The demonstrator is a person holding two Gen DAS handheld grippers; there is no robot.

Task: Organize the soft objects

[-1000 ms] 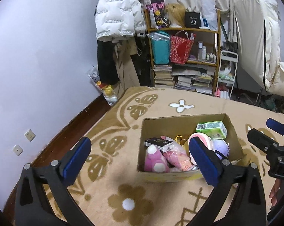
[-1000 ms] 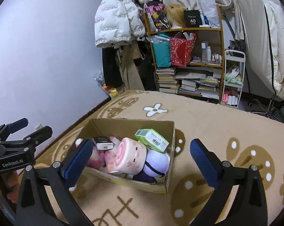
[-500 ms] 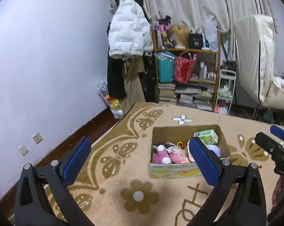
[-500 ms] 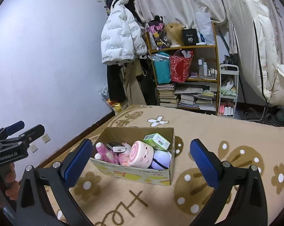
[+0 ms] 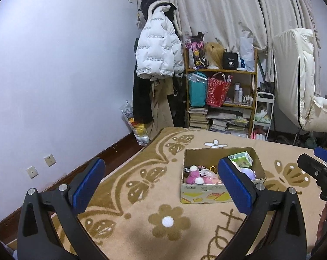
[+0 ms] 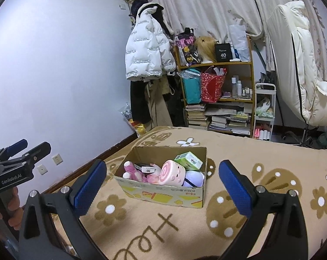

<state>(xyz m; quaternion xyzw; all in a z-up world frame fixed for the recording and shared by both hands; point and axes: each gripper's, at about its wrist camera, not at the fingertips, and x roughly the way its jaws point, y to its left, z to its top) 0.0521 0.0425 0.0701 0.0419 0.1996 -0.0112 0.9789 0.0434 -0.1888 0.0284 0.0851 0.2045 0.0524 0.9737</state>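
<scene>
In the left wrist view, the left claw (image 5: 161, 187) hangs wide open and empty above the tan, flower-patterned blanket (image 5: 167, 221). The open brown cardboard box (image 5: 203, 192) sits ahead on that blanket, well apart from the claw. Inside lie a pink plush toy with white paws (image 5: 193, 174) and a green-and-white carton (image 5: 240, 158).

In the right wrist view, the right claw (image 6: 162, 184) is likewise spread wide, gripping nothing. The box holds a pink round-faced plush cushion (image 6: 172, 174) leaning against a lavender plush (image 6: 193, 178).

With the toys boxed and both claws well back, the packing step looks finished. Any next move would call for reaching forward again over the box.
</scene>
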